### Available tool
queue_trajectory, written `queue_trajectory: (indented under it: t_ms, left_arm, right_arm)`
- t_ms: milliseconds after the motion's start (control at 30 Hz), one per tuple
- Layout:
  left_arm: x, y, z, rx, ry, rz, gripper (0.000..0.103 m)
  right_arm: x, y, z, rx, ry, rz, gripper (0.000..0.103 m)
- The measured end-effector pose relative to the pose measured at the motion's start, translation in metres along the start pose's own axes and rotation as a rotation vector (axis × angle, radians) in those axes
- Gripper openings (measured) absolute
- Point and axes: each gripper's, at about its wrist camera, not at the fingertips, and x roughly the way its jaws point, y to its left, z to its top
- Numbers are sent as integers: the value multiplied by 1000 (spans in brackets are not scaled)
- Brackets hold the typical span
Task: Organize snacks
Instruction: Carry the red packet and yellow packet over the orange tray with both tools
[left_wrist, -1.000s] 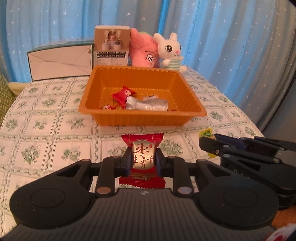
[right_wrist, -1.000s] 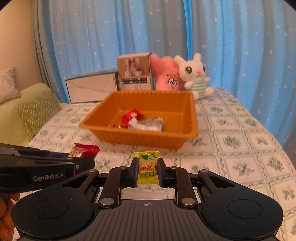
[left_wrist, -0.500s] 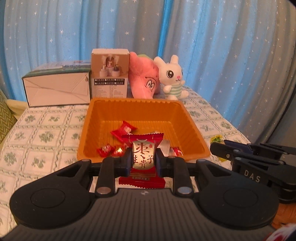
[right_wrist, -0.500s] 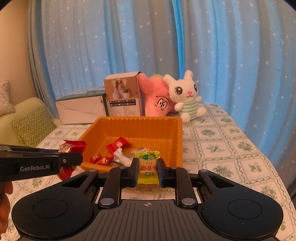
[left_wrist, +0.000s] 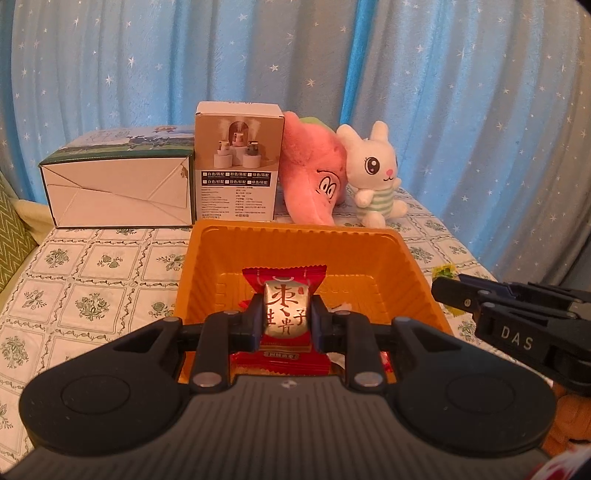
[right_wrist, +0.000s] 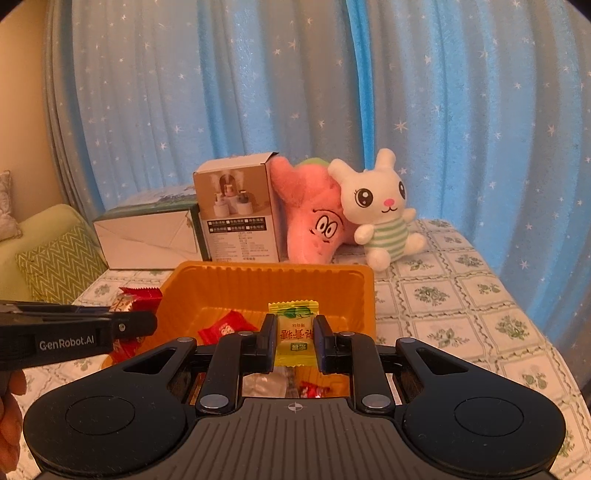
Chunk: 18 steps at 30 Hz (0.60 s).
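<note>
Here, left gripper (left_wrist: 283, 316): clamped on a red-wrapped candy (left_wrist: 284, 314) with a silver label, pads pressing both sides of the wrapper, held above the near part of the orange tray (left_wrist: 207, 258).
Right gripper (right_wrist: 294, 334): closed on a yellow-wrapped candy (right_wrist: 294, 332), held upright over the near half of the same tray.
Orange tray: sat on the floral tablecloth (left_wrist: 92, 266); in the right wrist view a loose red candy (right_wrist: 225, 326) lay on its floor to the left of the gripper, and more wrappers showed partly hidden below the fingers.
Grippers' relation: side by side at the tray's near edge, apart from each other; each showed at the edge of the other's view.
Far side of the tray: a humidifier box (left_wrist: 238, 162) stood upright, a flat white carton (left_wrist: 118, 184) lay to its left, a pink star plush (left_wrist: 314, 173) and a white bunny plush (left_wrist: 376, 173) leaned together to its right.
Backdrop: blue star-printed curtain (left_wrist: 461, 110).
Far left: a green zigzag cushion (right_wrist: 59, 262) beside the table.
</note>
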Motion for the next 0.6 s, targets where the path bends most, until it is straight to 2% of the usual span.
queue_trajectory:
  t_ms: [367,600]
  left_arm:
    - [32,5,15,0,12,9,23]
    - [52,12,18,0,40,26,23]
  right_arm:
    - [46,-5,13,2,49,10,21]
    - [70,-13,14,15,115,14,21]
